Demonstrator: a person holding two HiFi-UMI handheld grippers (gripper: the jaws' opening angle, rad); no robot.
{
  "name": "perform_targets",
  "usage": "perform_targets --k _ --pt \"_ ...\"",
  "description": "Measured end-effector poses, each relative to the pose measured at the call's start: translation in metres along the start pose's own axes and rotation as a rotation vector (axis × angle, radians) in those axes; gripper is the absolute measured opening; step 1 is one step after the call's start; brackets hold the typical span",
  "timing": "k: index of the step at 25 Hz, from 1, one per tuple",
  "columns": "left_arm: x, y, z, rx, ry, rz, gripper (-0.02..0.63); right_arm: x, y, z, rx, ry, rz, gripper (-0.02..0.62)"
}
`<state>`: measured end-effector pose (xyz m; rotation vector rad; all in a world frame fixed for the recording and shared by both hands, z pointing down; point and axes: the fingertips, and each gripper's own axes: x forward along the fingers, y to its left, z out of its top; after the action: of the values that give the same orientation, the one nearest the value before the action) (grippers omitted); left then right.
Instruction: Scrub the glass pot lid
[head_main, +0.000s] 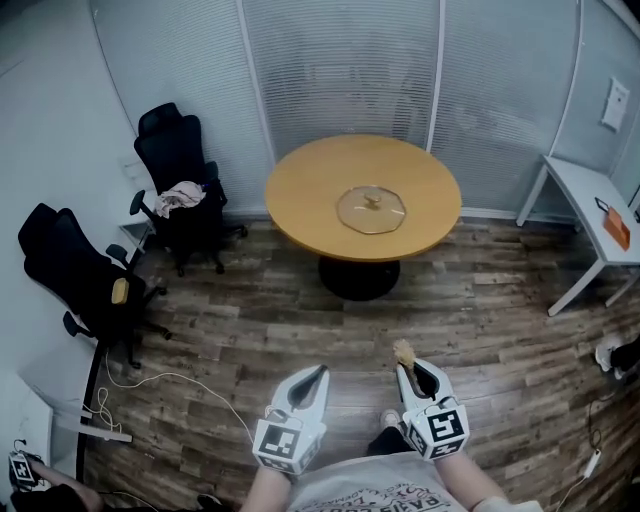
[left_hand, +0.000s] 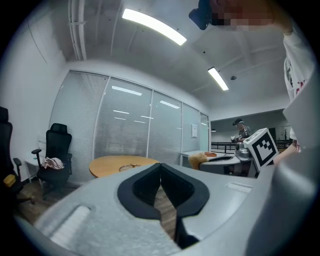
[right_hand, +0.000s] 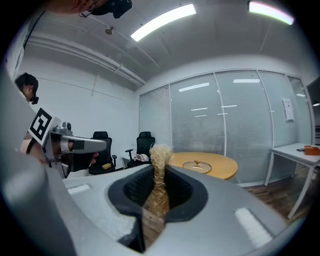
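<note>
The glass pot lid lies flat with its knob up near the middle of a round wooden table, far ahead of both grippers. It shows small in the left gripper view and the right gripper view. My right gripper is shut on a tan fibrous scrubber, whose tuft sticks out past the tips. My left gripper is shut with nothing in it, jaws touching at the tips. Both hang low over the floor close to my body.
Two black office chairs stand at the left, one with a cloth on it. A white desk with an orange item sits at the right. Cables and a power strip lie on the wood floor at lower left. Glass walls with blinds close the back.
</note>
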<state>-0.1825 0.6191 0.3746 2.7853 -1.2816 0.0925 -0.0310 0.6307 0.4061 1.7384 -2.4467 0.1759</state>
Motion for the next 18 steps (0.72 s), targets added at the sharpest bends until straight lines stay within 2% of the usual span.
perform_targets --k 4,11,18 --pt "0.071 0.008 0.017 -0.025 -0.005 0.062 0.008 0.042 -0.065 0.021 -0.01 -0.012 0.039 0.06" --pt "0.205 -0.008 0.034 -0.031 -0.031 0.077 0.008 0.098 -0.171 0.038 -0.031 -0.01 0.103 0.06" --pt "0.28 -0.003 0.032 -0.011 0.0 0.088 0.008 0.137 -0.238 0.038 -0.006 0.006 0.104 0.06"
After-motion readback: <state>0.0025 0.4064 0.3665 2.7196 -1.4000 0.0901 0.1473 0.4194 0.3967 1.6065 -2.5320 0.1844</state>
